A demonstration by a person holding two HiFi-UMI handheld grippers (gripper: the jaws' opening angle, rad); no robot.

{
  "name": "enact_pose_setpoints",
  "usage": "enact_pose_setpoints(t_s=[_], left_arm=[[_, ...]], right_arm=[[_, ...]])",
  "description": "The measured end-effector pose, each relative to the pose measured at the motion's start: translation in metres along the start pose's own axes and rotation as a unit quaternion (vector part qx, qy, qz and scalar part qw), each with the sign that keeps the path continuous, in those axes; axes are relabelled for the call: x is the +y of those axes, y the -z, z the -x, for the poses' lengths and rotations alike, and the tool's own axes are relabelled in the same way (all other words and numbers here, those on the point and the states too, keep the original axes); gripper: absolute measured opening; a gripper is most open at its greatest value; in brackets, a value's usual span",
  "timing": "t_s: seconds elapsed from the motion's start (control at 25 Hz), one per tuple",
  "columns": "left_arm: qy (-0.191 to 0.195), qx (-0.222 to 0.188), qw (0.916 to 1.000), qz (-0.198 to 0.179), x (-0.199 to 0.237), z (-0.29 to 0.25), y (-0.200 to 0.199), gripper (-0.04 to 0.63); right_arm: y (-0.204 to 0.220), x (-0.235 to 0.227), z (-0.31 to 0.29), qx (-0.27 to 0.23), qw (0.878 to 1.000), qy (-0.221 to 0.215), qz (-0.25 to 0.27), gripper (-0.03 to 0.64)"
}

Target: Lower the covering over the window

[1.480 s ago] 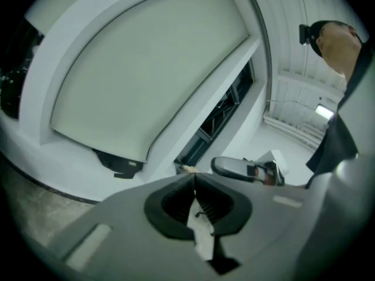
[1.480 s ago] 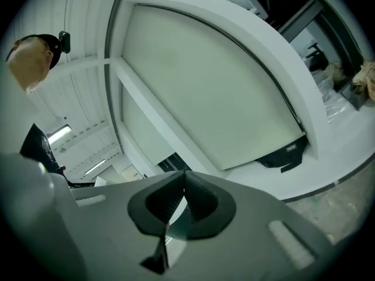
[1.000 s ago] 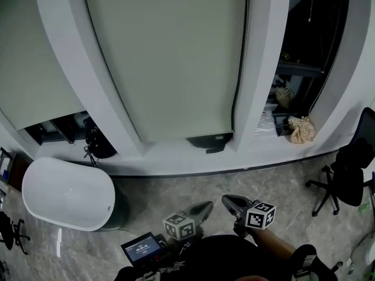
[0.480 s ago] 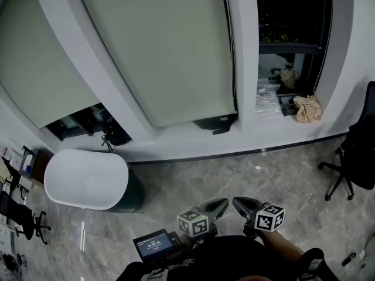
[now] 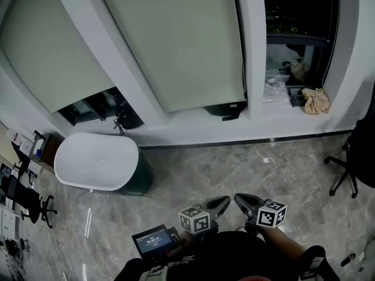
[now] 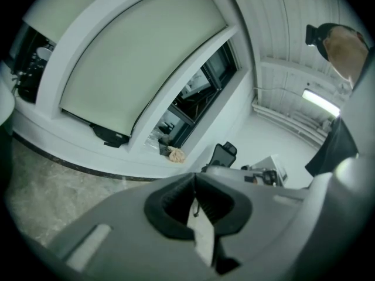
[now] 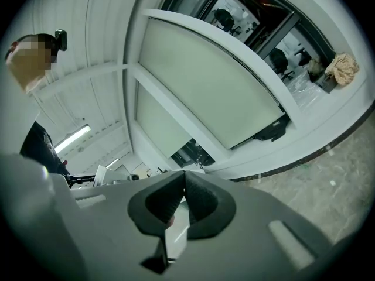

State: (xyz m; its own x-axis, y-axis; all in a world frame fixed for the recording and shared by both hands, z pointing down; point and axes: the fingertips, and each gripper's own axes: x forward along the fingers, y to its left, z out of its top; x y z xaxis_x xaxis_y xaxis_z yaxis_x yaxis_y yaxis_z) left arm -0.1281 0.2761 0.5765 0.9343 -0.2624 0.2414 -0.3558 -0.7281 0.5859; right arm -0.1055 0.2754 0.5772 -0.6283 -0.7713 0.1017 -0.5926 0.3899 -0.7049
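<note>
Left gripper [image 5: 226,199], right gripper [image 5: 237,198] were clenched empty, near side. Far pale-green roller blind [image 5: 176,45] hung almost to white sill [image 5: 193,130]; approach or finished, undecidable.

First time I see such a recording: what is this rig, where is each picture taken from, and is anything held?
There is no robot: a person holds a grey two-jaw gripper in each hand. The head view looks down from the person's head onto the left gripper and right gripper above a grey marbled floor. The other two pictures come from cameras riding on each gripper. Both pairs of jaws are shut, holding nothing. Ahead, the middle pale green roller blind hangs almost to the white sill; the left blind ends higher. A white oval tub-like object stands below.
</note>
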Motion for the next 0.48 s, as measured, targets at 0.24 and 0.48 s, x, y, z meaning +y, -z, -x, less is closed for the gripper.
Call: enact_pose_setpoints(t_s=[0.24, 0.48], left_arm=[[-0.001, -0.013, 0.9999, -0.005, 0.016, 0.039, -0.017, 0.003], [0.006, -0.019, 0.9998, -0.007, 0.037, 0.074, -0.031, 0.003]], right_arm=[[-0.002, 0.028, -0.026, -0.019, 1.0, 0.0, 0.001, 0.006], [0.007, 0.053, -0.06, -0.025, 1.0, -0.001, 0.003, 0.006]])
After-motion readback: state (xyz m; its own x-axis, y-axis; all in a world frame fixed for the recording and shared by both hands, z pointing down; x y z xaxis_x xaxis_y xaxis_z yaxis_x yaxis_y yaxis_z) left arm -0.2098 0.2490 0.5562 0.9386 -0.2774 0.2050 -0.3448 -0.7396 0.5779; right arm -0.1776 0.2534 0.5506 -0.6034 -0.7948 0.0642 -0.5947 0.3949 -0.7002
